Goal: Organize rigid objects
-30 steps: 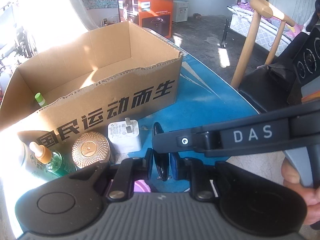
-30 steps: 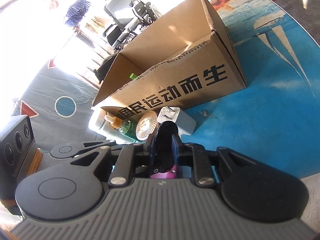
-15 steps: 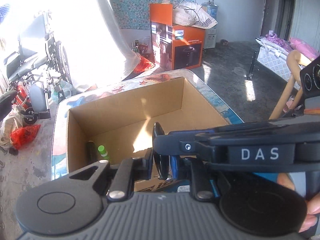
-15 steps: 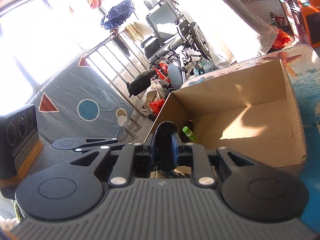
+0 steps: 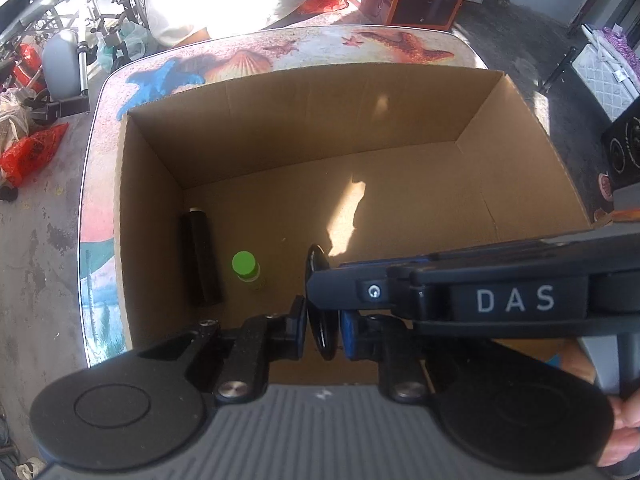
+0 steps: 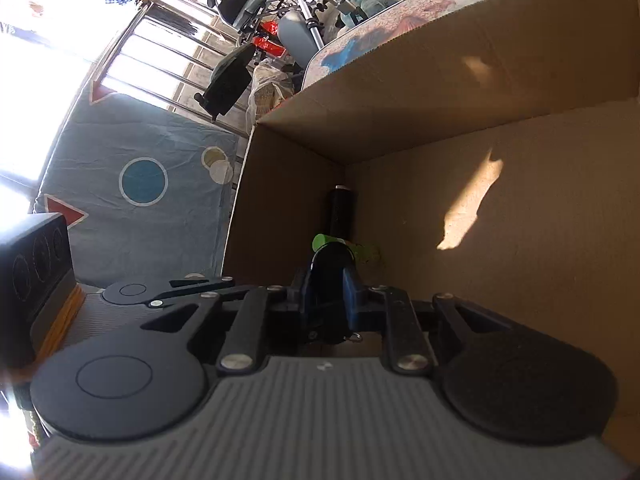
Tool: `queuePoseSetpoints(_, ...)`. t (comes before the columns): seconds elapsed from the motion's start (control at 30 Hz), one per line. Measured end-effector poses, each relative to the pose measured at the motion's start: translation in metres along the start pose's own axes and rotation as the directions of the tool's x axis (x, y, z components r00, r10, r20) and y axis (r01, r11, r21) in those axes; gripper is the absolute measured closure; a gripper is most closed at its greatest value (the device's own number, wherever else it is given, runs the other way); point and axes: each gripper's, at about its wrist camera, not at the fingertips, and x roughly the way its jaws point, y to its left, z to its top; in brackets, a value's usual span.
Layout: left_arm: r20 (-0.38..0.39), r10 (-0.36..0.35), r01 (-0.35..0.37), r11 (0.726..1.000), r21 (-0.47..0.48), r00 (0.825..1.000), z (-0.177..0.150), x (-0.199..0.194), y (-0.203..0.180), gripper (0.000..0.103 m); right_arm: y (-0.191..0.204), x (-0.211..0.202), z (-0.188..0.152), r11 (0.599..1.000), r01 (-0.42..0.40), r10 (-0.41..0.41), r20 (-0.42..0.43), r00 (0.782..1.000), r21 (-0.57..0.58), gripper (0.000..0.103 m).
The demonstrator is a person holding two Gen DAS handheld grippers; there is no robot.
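We see a brown cardboard box (image 5: 304, 128) on the seashell-print counter (image 5: 256, 54). The left gripper (image 5: 324, 322) and right gripper (image 6: 328, 294) each pinch one thin black disc-like object (image 5: 318, 292), edge-on, long axis running up-frame, above the box floor at lower centre. A black cylinder (image 5: 200, 256) lies lengthwise lower left, beside an upright green-capped bottle (image 5: 245, 266).

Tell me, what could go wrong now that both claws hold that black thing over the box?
1. Both the left claw and right claw pinch one thin black disc-shaped object; pulling unevenly could twist it loose.
2. Dropped here, it might strike the small green-capped bottle or the black cylinder in the brown cardboard box.
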Motion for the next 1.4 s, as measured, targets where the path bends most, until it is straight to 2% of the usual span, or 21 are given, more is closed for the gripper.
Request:
queuePoseSetpoints(0.17, -0.055, 0.036, -0.035, 0.999, 0.020, 0.998, -0.006, 0.011, 0.002, 0.083, -0.015, 0.026, -0.003, 0.996, -0.015, 0.021, -0.067, 0.998, 0.090, 0.086)
queuePoseSetpoints(0.23, -0.053, 0.047, -0.046, 0.999, 0.022, 0.997, -0.009, 0.011, 0.003, 0.081, -0.018, 0.033, -0.004, 0.992, -0.026, 0.035, -0.075, 0.997, 0.120, 0.086)
queuePoseSetpoints(0.3, -0.034, 0.061, -0.060, 0.998, 0.022, 0.998, -0.011, 0.008, 0.003, 0.076, -0.023, 0.037, -0.005, 0.989, -0.033, 0.044, -0.074, 0.996, 0.146, 0.084)
queuePoseSetpoints(0.4, -0.008, 0.064, -0.064, 0.998, 0.023, 0.998, -0.014, -0.002, 0.002, 0.075, -0.024, 0.034, -0.009, 0.986, -0.042, 0.053, -0.067, 0.996, 0.161, 0.084)
queuePoseSetpoints(0.57, 0.084, 0.053, -0.056, 0.998, 0.030, 0.995, -0.023, -0.034, -0.007, 0.068, -0.022, 0.004, -0.018, 0.986, -0.078, 0.079, 0.001, 0.997, 0.147, 0.082)
queuePoseSetpoints(0.73, 0.199, 0.030, -0.041, 0.998, 0.053, 0.980, -0.048, -0.075, -0.022, 0.063, -0.011, -0.050, -0.042, 0.989, -0.120, 0.110, 0.108, 0.988, 0.088, 0.079)
queuePoseSetpoints(0.87, 0.286, -0.009, -0.012, 0.997, 0.073, 0.958, -0.085, -0.103, -0.036, 0.060, -0.004, -0.099, -0.078, 0.992, -0.125, 0.120, 0.202, 0.972, 0.012, 0.072)
queuePoseSetpoints(0.97, 0.326, -0.042, 0.017, 0.997, 0.078, 0.944, -0.117, -0.108, -0.044, 0.059, -0.008, -0.134, -0.110, 0.993, -0.109, 0.115, 0.256, 0.960, -0.036, 0.068)
queuePoseSetpoints(1.07, 0.329, -0.072, 0.048, 0.996, 0.081, 0.942, -0.149, -0.101, -0.052, 0.059, -0.015, -0.148, -0.139, 0.995, -0.086, 0.097, 0.281, 0.955, -0.052, 0.064)
queuePoseSetpoints(1.2, 0.293, -0.135, 0.115, 0.990, 0.086, 0.947, -0.182, -0.079, -0.057, 0.059, -0.032, -0.155, -0.178, 0.998, -0.035, 0.050, 0.289, 0.956, -0.059, 0.062)
queuePoseSetpoints(1.3, 0.241, -0.167, 0.145, 0.984, 0.103, 0.956, -0.202, -0.061, -0.061, 0.057, -0.040, -0.145, -0.196, 0.998, 0.004, 0.013, 0.285, 0.958, -0.058, 0.062)
queuePoseSetpoints(1.4, 0.204, -0.160, 0.140, 0.984, 0.109, 0.966, -0.216, -0.045, -0.066, 0.052, -0.045, -0.128, -0.208, 0.997, 0.053, -0.035, 0.259, 0.965, -0.062, 0.061)
